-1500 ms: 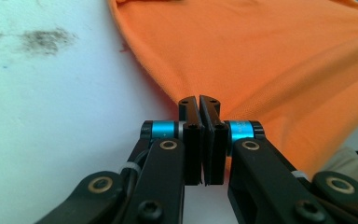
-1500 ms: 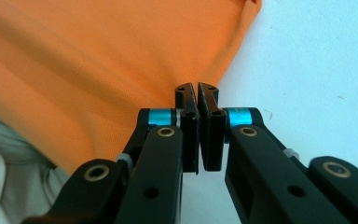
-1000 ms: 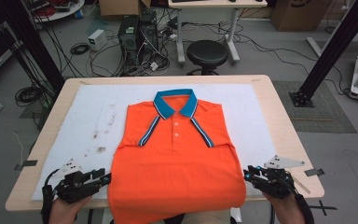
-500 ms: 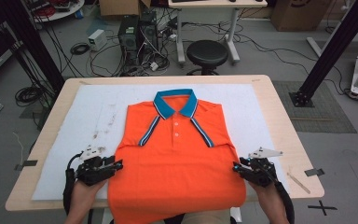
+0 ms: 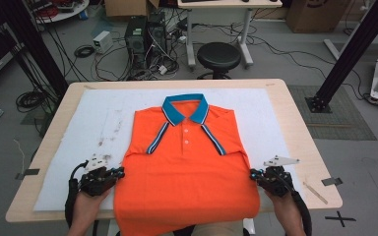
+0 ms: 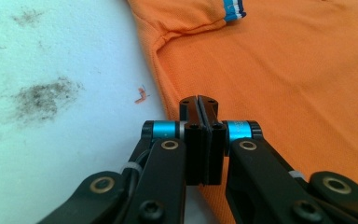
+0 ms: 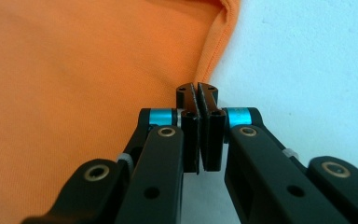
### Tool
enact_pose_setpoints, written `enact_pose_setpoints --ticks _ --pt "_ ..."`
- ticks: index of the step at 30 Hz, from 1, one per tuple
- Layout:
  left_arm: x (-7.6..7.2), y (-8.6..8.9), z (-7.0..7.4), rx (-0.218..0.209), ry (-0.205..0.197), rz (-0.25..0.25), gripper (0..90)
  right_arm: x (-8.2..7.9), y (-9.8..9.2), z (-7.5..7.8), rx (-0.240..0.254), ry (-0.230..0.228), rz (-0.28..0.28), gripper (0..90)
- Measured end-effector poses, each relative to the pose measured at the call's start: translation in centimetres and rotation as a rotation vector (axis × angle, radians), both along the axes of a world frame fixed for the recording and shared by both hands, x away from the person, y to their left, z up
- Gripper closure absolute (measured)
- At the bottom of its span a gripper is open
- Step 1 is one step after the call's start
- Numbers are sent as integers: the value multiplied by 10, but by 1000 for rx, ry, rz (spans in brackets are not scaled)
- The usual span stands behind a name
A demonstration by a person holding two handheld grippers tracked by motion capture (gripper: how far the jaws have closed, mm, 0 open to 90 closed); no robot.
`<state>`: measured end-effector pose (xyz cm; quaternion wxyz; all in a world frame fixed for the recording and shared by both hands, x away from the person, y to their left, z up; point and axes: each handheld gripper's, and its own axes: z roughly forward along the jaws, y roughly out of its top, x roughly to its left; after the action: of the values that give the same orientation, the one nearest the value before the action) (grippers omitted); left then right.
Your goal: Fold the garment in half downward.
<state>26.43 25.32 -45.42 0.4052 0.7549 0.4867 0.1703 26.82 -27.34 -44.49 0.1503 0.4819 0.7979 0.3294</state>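
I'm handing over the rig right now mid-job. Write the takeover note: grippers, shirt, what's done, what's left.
Left gripper: jaws shut, tips at the left side edge of the orange polo shirt; whether they pinch cloth can't be told.
Right gripper: jaws shut, tips at the shirt's right side edge, same doubt.
Shirt: flat, front up, collar away from the person, sleeves tucked under, hem hanging over the near edge of the white mat.
Done: sleeves folded in.
Left: probably fold the lower half up toward the collar.
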Motion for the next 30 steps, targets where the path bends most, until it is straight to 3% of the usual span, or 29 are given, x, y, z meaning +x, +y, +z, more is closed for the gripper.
enact_pose_setpoints --ticks 12,14,16,17,18,19,21,22,23,24,25,30 --pt "-16 13 3 -46 26 -24 893 -19 -10 6 28 7 16 891" --pt "-15 14 5 -63 13 -21 885 -19 -10 7 29 7 20 883" --pt "-9 16 7 -103 3 -13 694 -17 -8 9 33 -12 14 754" --pt "-5 17 9 -119 -15 -11 633 -15 -8 10 32 -27 12 733" --pt "-5 17 9 -119 -15 -11 575 -13 -8 11 37 -41 16 692" --pt "4 18 14 -128 -57 -24 558 -10 -7 12 40 -48 15 666" --pt "17 19 18 -152 -85 -58 483 -3 -4 14 40 -71 14 623" --pt "17 19 18 -152 -85 -58 465 -3 -4 14 40 -71 14 623" --pt "32 17 22 -166 -104 -99 453 5 -1 15 46 -88 17 584" --pt "32 17 22 -166 -104 -99 443 10 0 16 53 -97 17 554" --pt "44 15 26 -169 -141 -104 437 15 1 17 56 -113 20 518" --pt "75 10 34 -180 -153 -128 398 43 8 23 78 -152 6 375"
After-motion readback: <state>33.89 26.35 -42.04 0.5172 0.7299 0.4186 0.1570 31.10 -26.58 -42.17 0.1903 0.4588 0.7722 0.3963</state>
